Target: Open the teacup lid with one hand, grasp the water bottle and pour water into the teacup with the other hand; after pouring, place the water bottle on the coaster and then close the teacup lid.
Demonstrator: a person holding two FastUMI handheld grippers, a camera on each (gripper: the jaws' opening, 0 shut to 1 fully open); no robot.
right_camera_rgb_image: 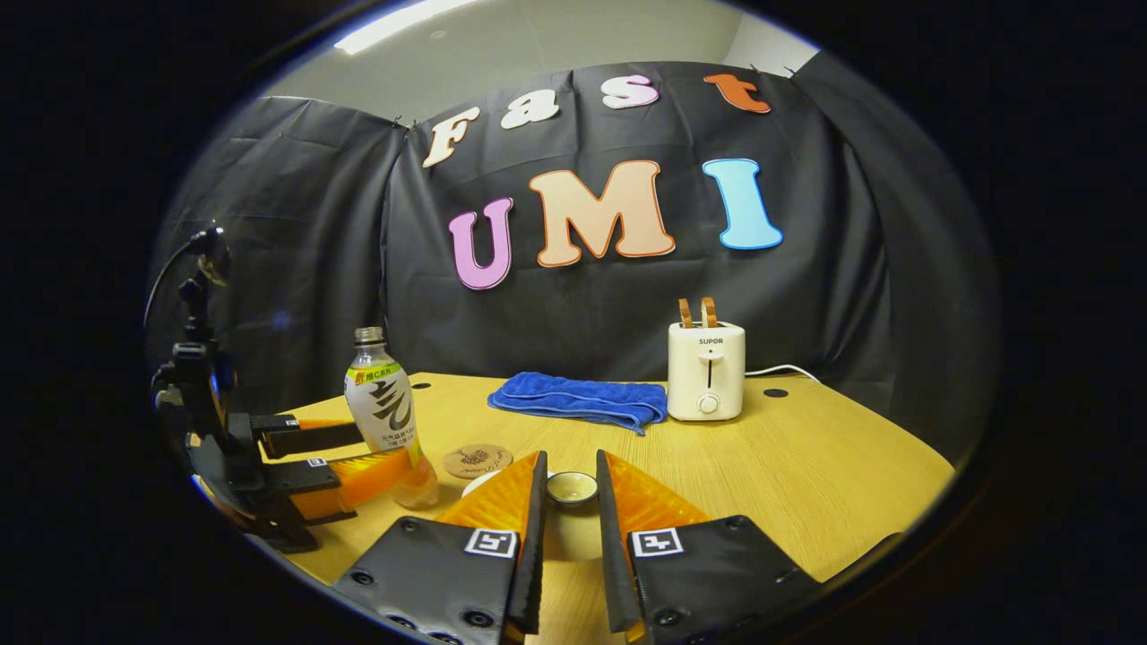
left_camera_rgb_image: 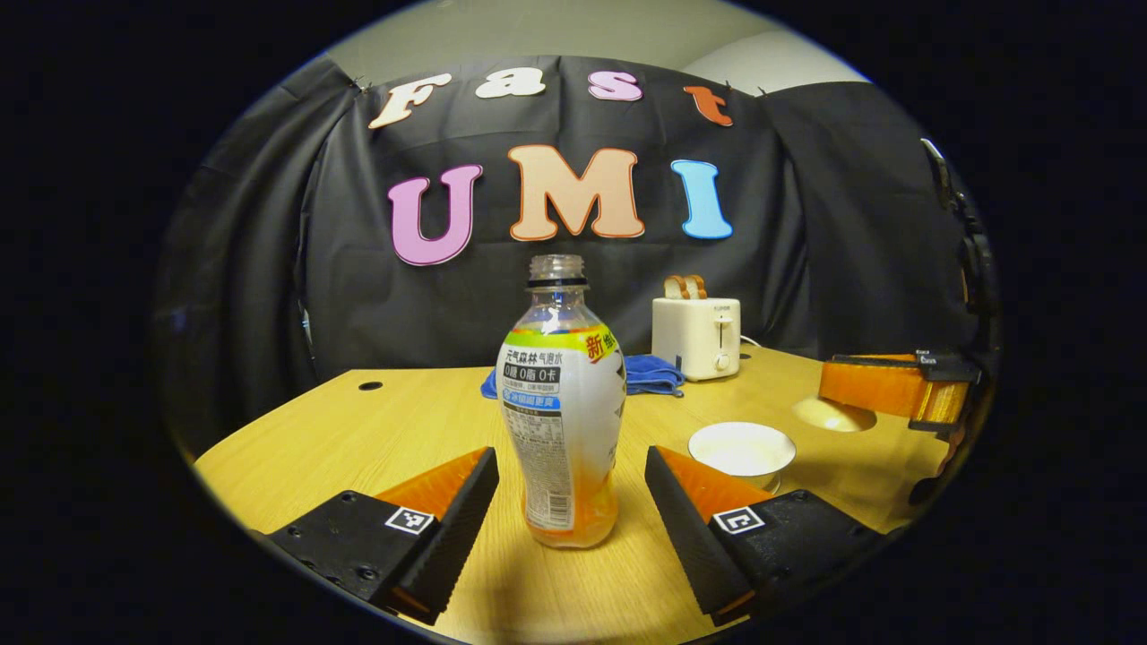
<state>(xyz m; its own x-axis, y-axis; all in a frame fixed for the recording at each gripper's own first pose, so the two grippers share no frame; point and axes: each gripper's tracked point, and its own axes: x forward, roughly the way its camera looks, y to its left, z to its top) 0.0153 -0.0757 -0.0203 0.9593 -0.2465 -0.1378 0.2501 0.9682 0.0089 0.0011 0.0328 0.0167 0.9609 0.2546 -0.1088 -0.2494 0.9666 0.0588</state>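
Low in the left gripper view, our left gripper stands spread around the upright bottle without touching it, the open teacup right of it. In the right gripper view's lower middle, our right gripper clamps the lid; the coaster lies beyond, left.

dim booth, overhead ceiling light, sharp focus, fisheye bending at edges

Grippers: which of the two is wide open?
The left gripper: its fingers stand apart either side of the bottle. The right gripper is pinched on the lid.
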